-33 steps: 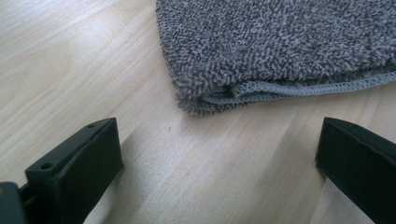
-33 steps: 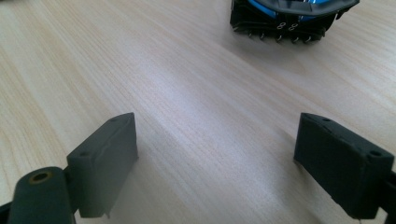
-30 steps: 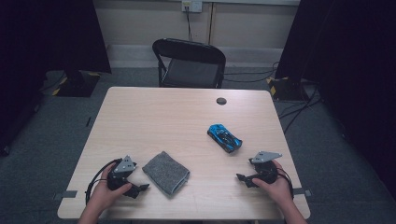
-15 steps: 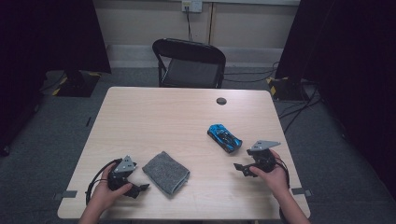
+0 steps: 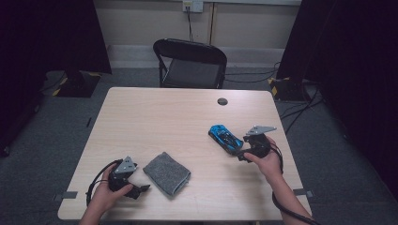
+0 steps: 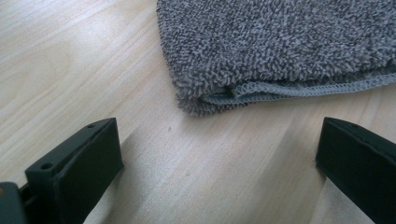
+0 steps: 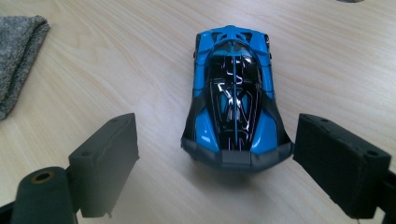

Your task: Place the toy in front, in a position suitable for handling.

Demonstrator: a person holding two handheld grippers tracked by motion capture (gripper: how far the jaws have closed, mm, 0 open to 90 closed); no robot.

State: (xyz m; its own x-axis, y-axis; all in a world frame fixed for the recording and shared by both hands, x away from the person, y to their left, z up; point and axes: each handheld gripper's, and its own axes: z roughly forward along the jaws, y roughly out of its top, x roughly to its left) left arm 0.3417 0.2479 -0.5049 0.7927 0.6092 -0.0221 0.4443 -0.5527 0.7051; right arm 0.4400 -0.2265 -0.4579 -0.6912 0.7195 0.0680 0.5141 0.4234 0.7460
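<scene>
The right gripper (image 5: 240,153) has moved left and farther, up to the car (image 5: 225,138) right of table (image 5: 155,117) centre, jaws spread beside its end. The left gripper (image 5: 141,190), unmoved, gapes by the cloth (image 5: 167,172).

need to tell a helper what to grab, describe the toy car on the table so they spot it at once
On the pale wooden table, look to the person's right half, just ahead of the right gripper, whose open jaws flank its near end. The toy car is glossy blue with a black top, unlike the flat grey cloth on the left.
</scene>
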